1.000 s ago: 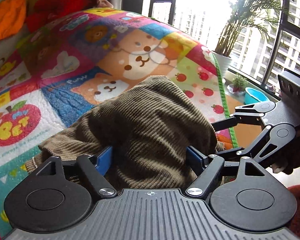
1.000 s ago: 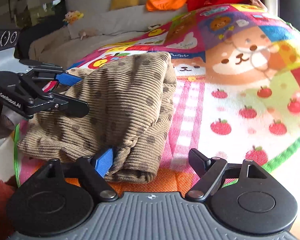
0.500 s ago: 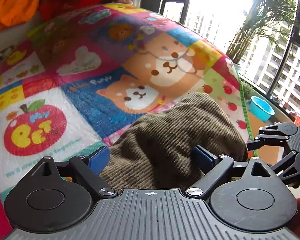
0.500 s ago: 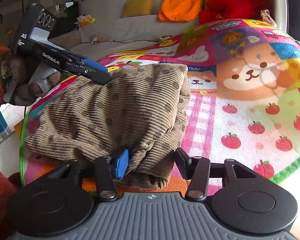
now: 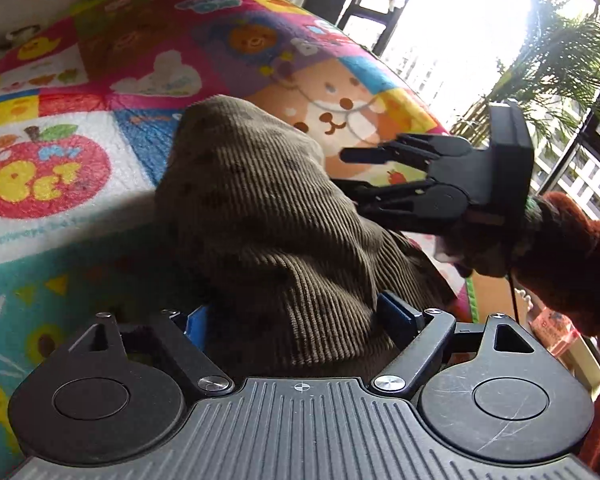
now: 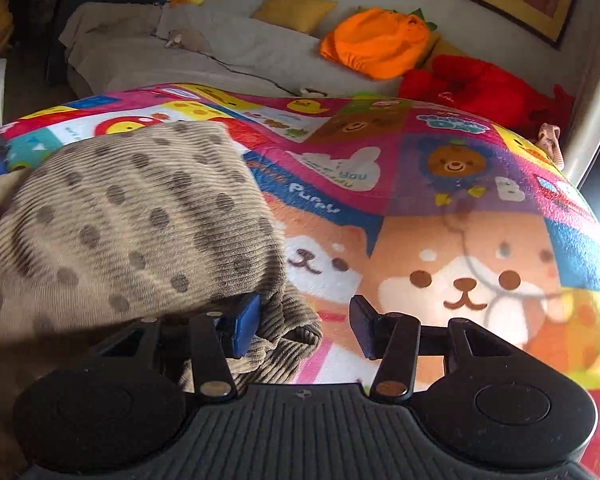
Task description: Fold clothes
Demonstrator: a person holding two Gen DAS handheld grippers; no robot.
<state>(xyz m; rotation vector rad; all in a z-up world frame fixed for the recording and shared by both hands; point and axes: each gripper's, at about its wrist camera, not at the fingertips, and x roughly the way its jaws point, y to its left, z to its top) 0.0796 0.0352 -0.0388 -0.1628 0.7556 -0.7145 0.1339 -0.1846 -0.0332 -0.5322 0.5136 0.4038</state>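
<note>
A brown corduroy garment with dark dots (image 5: 260, 216) lies folded in a heap on a colourful animal-print blanket (image 5: 60, 168). My left gripper (image 5: 300, 316) is open, its blue-padded jaws on either side of the garment's near fold. My right gripper shows in the left wrist view (image 5: 352, 172) as black fingers over the garment's far side. In the right wrist view the right gripper (image 6: 304, 328) is open; its left pad (image 6: 246, 326) touches the garment's corner (image 6: 132, 232), and the right finger stands over the blanket (image 6: 460, 248).
A grey sofa (image 6: 220, 52) stands behind the blanket with a yellow cushion (image 6: 294, 10), an orange pumpkin plush (image 6: 376, 42) and a red plush (image 6: 484, 88). A window with a palm plant (image 5: 556, 64) is to the right.
Both grippers have moved further over the blanket. The garment now rises higher between them. The right gripper has risen from the front edge to over the garment's far side.
</note>
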